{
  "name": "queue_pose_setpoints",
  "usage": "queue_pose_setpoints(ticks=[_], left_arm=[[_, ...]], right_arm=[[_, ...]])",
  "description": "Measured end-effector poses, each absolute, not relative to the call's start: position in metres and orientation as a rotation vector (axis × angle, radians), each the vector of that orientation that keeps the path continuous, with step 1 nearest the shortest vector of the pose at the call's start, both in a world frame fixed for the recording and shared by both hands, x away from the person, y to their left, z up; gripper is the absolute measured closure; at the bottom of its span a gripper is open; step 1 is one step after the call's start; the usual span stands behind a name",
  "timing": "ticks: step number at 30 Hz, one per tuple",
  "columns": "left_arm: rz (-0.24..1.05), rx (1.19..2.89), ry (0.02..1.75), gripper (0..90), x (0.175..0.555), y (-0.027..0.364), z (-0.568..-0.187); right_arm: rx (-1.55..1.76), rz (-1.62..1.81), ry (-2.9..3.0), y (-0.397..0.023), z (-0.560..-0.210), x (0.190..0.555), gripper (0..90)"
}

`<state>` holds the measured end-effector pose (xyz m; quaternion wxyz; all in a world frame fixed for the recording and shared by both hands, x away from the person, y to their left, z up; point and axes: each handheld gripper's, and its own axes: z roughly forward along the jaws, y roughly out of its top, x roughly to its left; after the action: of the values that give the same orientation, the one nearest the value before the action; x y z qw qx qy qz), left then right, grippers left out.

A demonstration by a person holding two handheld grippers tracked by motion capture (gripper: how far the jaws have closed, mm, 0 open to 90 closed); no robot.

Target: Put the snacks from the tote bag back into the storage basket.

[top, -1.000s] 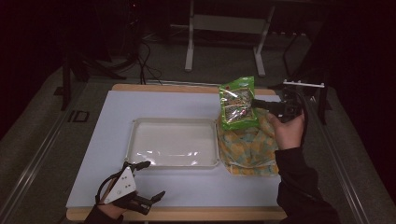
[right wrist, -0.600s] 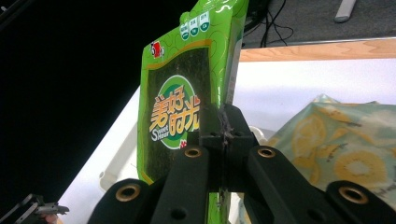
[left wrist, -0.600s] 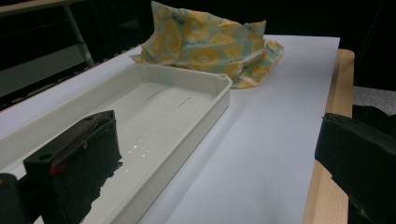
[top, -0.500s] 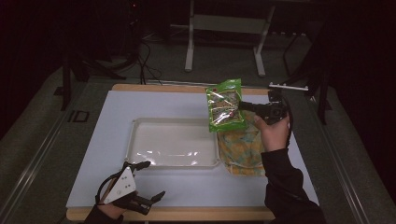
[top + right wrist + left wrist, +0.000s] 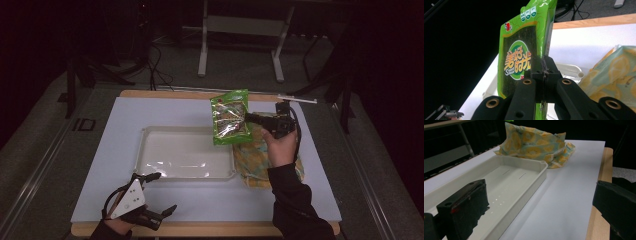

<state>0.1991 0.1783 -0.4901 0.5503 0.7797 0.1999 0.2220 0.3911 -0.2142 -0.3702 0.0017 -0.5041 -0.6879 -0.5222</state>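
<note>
above the empty white tray [image 5: 150,165], the right gripper [image 5: 251,118] clamps a green snack bag [image 5: 230,117]; the left gripper [image 5: 159,197] rests with jaws apart.

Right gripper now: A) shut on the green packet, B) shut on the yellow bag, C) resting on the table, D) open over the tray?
A: the right gripper is clamped on the green packet's edge, holding it up over the tray's right end.

The white tray [image 5: 187,156] blocks the middle of the tabletop [image 5: 125,120]; the left, far and near strips lie free.
</note>
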Motion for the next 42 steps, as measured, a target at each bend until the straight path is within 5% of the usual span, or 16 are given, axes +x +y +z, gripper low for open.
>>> queue_pose_setpoints(ticks=[42], left_arm=[[0.522,1.853,0.457,0.5,0.199,0.177,-0.49]], right_arm=[[-1.656,-1.504,-1.981,-0.163,-0.488,0.368,89.2]])
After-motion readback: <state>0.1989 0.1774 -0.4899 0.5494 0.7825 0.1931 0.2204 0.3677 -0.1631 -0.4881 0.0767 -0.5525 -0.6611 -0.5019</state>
